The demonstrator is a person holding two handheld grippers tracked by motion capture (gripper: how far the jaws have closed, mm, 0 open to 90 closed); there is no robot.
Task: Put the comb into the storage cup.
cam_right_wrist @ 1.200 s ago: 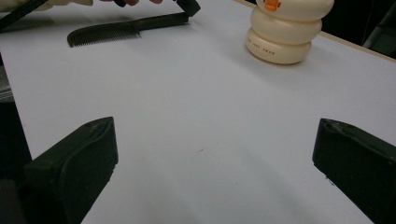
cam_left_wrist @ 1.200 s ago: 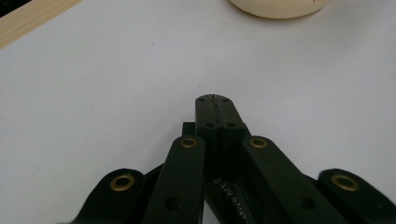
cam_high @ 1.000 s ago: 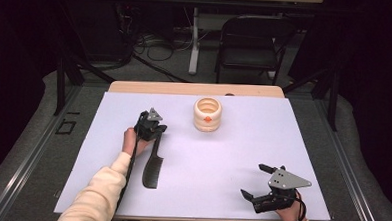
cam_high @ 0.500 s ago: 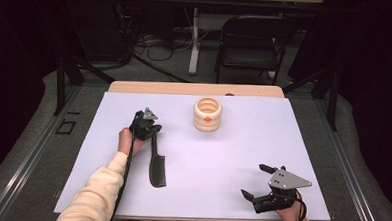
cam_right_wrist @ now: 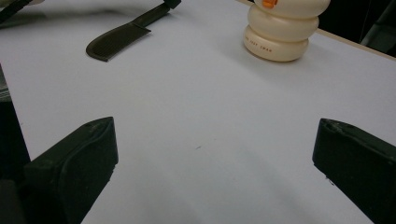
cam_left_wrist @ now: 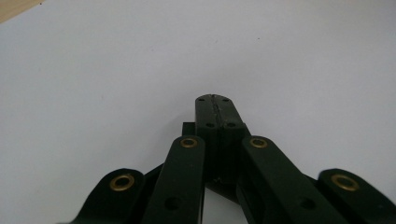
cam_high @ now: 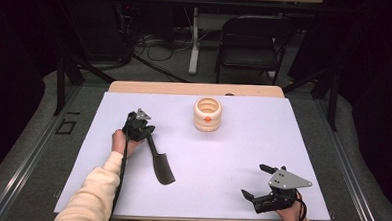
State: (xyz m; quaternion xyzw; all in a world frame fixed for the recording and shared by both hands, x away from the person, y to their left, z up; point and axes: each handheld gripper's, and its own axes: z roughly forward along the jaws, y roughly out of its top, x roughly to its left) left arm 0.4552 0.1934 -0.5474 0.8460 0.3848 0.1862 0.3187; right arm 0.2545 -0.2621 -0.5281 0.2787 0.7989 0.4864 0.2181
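A black comb (cam_high: 160,165) (cam_right_wrist: 116,41) lies slanted on the white table top (cam_high: 232,157), its handle running up into my left gripper (cam_high: 144,130). That gripper is shut on the handle's end. In the left gripper view the jaws (cam_left_wrist: 215,106) meet, with a bit of black showing under them. A cream ribbed cup (cam_high: 207,114) (cam_right_wrist: 278,33) with an orange mark stands upright at the table's far middle. My right gripper (cam_high: 255,181) (cam_right_wrist: 215,154) rests near the front right edge, open, with bare table between its jaws.
A tan strip of table edge (cam_high: 195,89) runs along the far side. Beyond it stand a dark chair (cam_high: 249,40) and cables on the floor. A cable (cam_high: 122,172) trails from the left gripper along the cream sleeve (cam_high: 92,196).
The left hand has shifted slightly and the comb has swung, its broad toothed end moving to the right. The right gripper has stayed put.
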